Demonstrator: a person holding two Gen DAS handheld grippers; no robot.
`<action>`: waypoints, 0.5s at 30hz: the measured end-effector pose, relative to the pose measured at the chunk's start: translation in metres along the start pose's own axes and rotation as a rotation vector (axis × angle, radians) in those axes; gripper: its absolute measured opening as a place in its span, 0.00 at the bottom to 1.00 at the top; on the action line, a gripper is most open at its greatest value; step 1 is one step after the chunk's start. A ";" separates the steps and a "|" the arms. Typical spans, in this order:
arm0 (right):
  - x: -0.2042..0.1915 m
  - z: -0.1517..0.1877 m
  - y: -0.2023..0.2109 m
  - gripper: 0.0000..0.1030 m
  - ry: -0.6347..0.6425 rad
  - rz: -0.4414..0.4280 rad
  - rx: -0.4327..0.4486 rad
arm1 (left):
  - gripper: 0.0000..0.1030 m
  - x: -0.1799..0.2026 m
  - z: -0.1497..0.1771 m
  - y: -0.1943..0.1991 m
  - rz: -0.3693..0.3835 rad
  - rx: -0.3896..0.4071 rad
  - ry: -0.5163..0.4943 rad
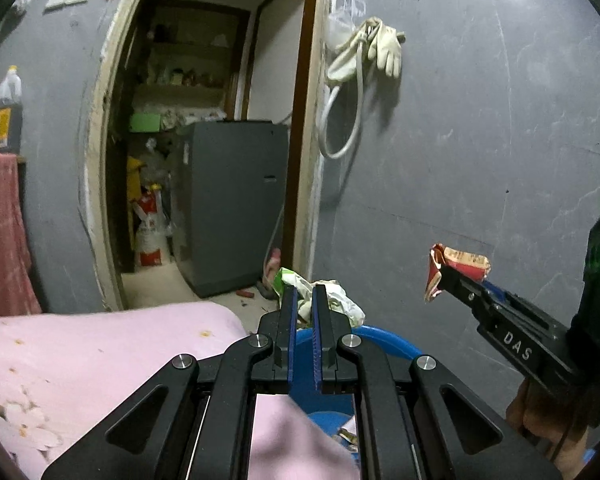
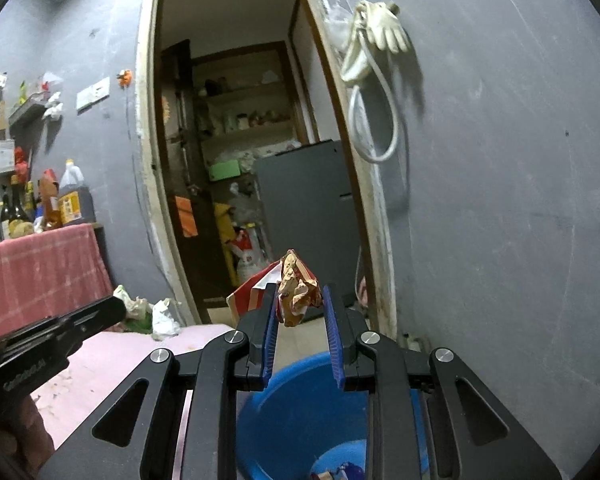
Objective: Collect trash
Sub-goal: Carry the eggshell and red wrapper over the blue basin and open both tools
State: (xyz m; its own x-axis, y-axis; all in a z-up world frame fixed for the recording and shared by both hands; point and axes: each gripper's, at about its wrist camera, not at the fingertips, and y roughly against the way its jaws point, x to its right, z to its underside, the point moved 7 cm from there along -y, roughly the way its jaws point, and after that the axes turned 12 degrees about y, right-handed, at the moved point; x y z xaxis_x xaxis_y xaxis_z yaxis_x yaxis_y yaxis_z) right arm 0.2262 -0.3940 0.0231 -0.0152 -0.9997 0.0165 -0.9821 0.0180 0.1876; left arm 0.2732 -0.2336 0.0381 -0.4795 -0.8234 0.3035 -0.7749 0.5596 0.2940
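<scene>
My left gripper (image 1: 303, 294) is shut on a crumpled green-and-white wrapper (image 1: 332, 300) and holds it above the rim of a blue bucket (image 1: 384, 338). My right gripper (image 2: 298, 298) is shut on a crumpled red-and-brown snack wrapper (image 2: 298, 292), held in the air above the same blue bucket (image 2: 300, 408). The right gripper (image 1: 440, 276) with its red wrapper (image 1: 456, 262) also shows in the left wrist view at the right. The left gripper (image 2: 120, 308) with its wrapper (image 2: 156, 314) shows at the left of the right wrist view. Some trash (image 2: 336, 472) lies on the bucket's bottom.
A pink floral cloth (image 1: 100, 356) covers a surface left of the bucket. An open doorway (image 2: 236, 140) leads to a storeroom with a grey appliance (image 1: 236, 204). White gloves and a hose (image 1: 364, 52) hang on the grey wall. Bottles (image 2: 60, 200) stand on a red-clothed table at left.
</scene>
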 end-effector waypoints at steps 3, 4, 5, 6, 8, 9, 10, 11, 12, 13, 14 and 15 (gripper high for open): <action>0.006 0.009 -0.005 0.20 -0.007 0.009 -0.030 | 0.04 -0.001 0.006 -0.014 0.002 -0.036 0.025; 0.008 0.012 -0.007 0.21 -0.012 0.009 -0.041 | 0.04 -0.003 0.006 -0.018 0.003 -0.044 0.030; 0.010 0.015 -0.009 0.22 -0.016 0.007 -0.050 | 0.05 -0.003 0.008 -0.023 0.001 -0.056 0.035; 0.011 0.017 -0.011 0.22 -0.019 0.006 -0.063 | 0.05 -0.003 0.010 -0.026 0.001 -0.067 0.039; 0.012 0.024 -0.015 0.22 -0.020 0.003 -0.090 | 0.05 -0.004 0.015 -0.035 -0.002 -0.092 0.049; 0.012 0.028 -0.018 0.22 -0.022 0.001 -0.106 | 0.05 -0.005 0.018 -0.036 -0.003 -0.103 0.054; 0.012 0.031 -0.020 0.22 -0.024 -0.002 -0.116 | 0.05 -0.007 0.021 -0.042 -0.010 -0.119 0.062; 0.013 0.033 -0.021 0.22 -0.028 -0.004 -0.123 | 0.05 -0.008 0.023 -0.045 -0.012 -0.127 0.064; 0.014 0.036 -0.023 0.22 -0.033 -0.004 -0.132 | 0.05 -0.010 0.026 -0.050 -0.015 -0.143 0.066; 0.016 0.039 -0.025 0.22 -0.037 -0.003 -0.143 | 0.05 -0.011 0.029 -0.054 -0.021 -0.156 0.065; 0.017 0.040 -0.027 0.22 -0.039 -0.002 -0.151 | 0.05 -0.011 0.031 -0.057 -0.023 -0.167 0.065; 0.018 0.042 -0.028 0.22 -0.042 -0.001 -0.156 | 0.05 -0.011 0.033 -0.059 -0.024 -0.177 0.067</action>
State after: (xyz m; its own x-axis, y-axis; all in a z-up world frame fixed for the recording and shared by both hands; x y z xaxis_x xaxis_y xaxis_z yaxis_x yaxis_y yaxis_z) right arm 0.2455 -0.4130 -0.0227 -0.0255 -0.9994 -0.0239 -0.9411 0.0160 0.3379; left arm 0.3110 -0.2606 -0.0126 -0.4285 -0.8322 0.3518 -0.6984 0.5522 0.4553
